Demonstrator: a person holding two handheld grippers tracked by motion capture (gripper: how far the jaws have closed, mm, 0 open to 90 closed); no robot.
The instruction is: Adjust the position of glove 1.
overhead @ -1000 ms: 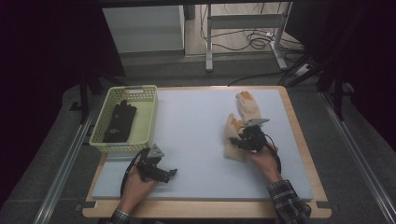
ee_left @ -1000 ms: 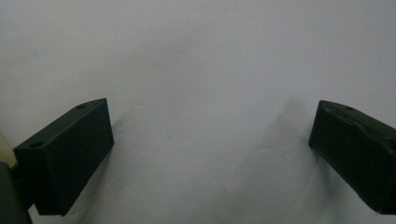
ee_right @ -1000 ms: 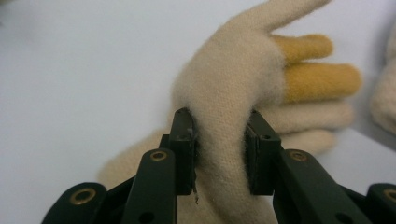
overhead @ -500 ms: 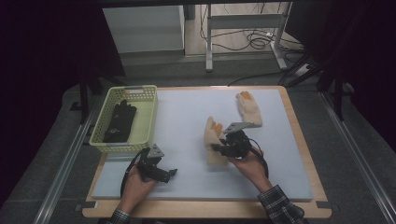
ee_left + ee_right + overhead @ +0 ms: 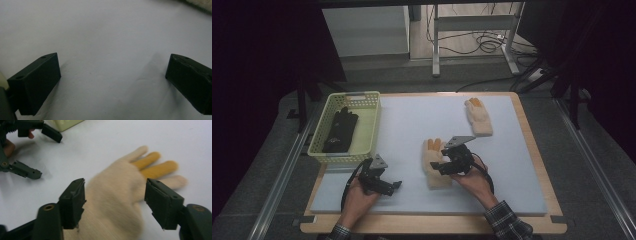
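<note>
Your wooden-rimmed desk [image 5: 532, 165] with its pale blue-grey mat fills the middle of the high view. At its left edge sits the pale yellow-green slatted plastic basket [image 5: 368, 131], a black glove [image 5: 340, 131] lying inside. One cream knitted glove with orange fingers [image 5: 433, 165] lies lower centre; its twin cream glove [image 5: 478, 117] rests alone at upper right, well apart.

Your right gripper [image 5: 451, 162] sits over the nearer glove; in the right gripper view its jaws stand wide apart either side of the palm [image 5: 117, 202], closed on nothing as far as I can tell. Your left gripper [image 5: 379, 182] rests lower left, just below the basket, jaws wide open on bare mat.

The likely risk: close now and you may pinch only a fold of loose knit, so the glove sags or slips free when lifted. Carrying it leftward, the basket rim and your own left gripper crowd that path; the mat's centre and right are open.
</note>
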